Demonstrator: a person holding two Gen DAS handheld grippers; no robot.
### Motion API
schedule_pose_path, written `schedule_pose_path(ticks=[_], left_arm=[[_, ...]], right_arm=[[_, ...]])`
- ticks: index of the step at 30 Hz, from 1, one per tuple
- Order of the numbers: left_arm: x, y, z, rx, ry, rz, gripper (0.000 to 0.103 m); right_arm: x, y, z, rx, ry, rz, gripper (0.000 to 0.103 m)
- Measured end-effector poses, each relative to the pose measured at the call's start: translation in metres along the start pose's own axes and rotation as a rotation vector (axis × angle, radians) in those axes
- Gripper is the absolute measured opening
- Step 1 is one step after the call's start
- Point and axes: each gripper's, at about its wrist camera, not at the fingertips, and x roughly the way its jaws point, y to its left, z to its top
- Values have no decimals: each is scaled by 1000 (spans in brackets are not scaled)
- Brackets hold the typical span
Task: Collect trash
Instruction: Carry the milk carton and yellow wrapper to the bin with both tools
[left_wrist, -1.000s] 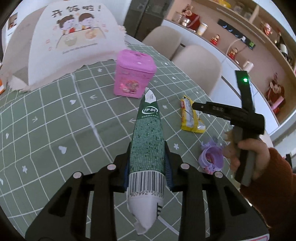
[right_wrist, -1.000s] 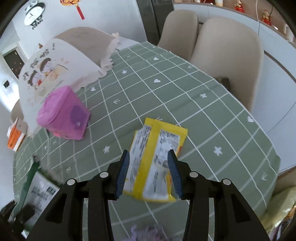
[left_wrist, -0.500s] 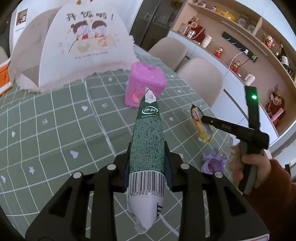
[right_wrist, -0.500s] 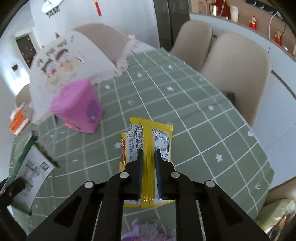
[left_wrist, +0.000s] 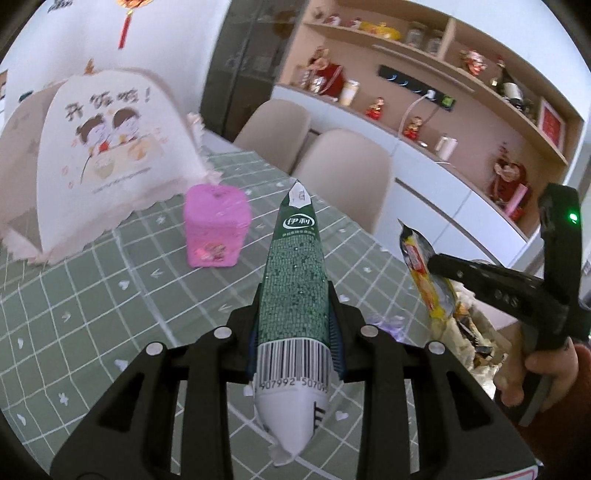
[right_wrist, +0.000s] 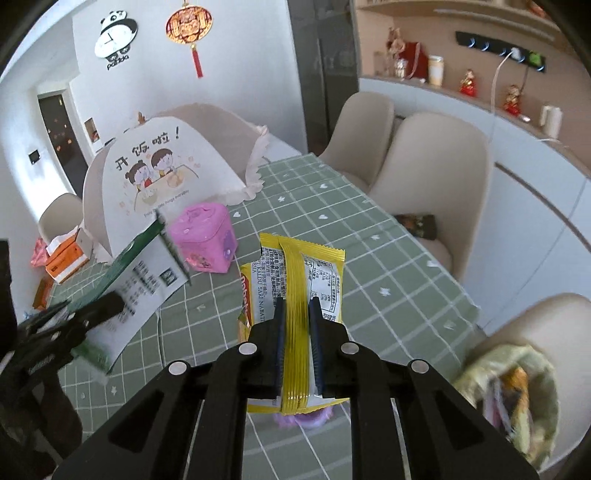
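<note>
Green checked tablecloth (right_wrist: 369, 258), beige chairs (right_wrist: 436, 173)

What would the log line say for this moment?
left gripper: shut on green milk pouch | right gripper: shut on yellow snack wrapper | both lifted off table

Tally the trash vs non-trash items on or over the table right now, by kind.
Trash held in tongs: 2, green milk pouch, yellow snack wrapper
Trash on table: 1, purple wrapper
Non-trash: 3, pink tin, food cover, orange tissue box
Total: 6
</note>
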Motion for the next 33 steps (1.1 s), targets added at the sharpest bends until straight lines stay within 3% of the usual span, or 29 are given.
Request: schedule_pose_path(ticks=[6, 11, 17, 25, 30, 32, 33], left_arm=[[-17, -60, -7, 44, -52, -27, 28], [-14, -140, -22, 45, -59, -66, 28], [19, -246, -55, 57, -19, -159, 28], [88, -331, -75, 52, 68, -230, 27], [127, -359, -69, 92, 92, -264, 27], [138, -363, -69, 101, 107, -288, 32], [144, -364, -70, 105, 114, -298, 43]], right_arm=[[-64, -37, -25, 9, -81, -11, 14], [-125, -110, -64, 31, -121, -18, 14], [-176, -208, -110, 54, -131, -60, 14], [-196, -298, -144, 98, -107, -84, 14], [-191, -321, -155, 117, -102, -101, 13], [-189, -324, -157, 130, -98, -102, 14], [-188, -326, -158, 134, -97, -103, 14]])
